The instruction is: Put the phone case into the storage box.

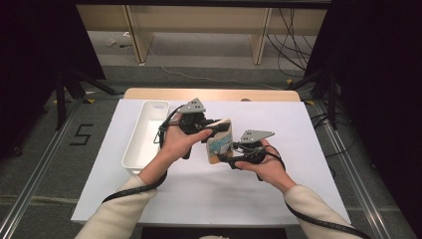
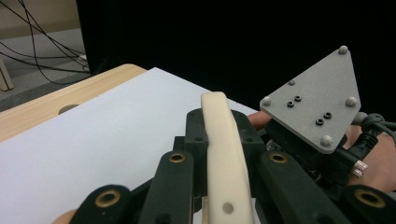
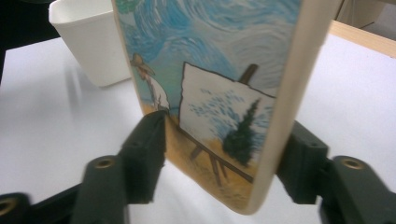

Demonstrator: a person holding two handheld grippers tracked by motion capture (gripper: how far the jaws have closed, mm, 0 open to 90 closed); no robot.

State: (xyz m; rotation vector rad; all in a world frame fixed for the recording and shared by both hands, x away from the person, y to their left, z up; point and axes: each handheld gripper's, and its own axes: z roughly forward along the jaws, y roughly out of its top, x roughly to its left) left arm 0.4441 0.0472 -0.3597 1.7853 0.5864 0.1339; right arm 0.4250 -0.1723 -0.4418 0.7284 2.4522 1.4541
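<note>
A phone case (image 1: 219, 142) with a painted picture of a painter at an easel under a swirling blue sky is held above the white table (image 1: 199, 194). My left gripper (image 1: 216, 128) is shut on its upper end; in the left gripper view the cream rim (image 2: 224, 154) stands edge-on between the black jaws. My right gripper (image 1: 221, 158) grips the lower end from the right. In the right gripper view the case (image 3: 210, 70) is upright and slightly turned, and both jaws of my right gripper (image 3: 219, 149) press its two side edges.
A long white bin (image 1: 147, 132) lies on the table left of my hands, and it is seen again at the back left in the right gripper view (image 3: 88, 42). The table's wooden far edge (image 1: 209, 93) borders a floor with cables. The right gripper's grey plate (image 2: 317, 100) is close by.
</note>
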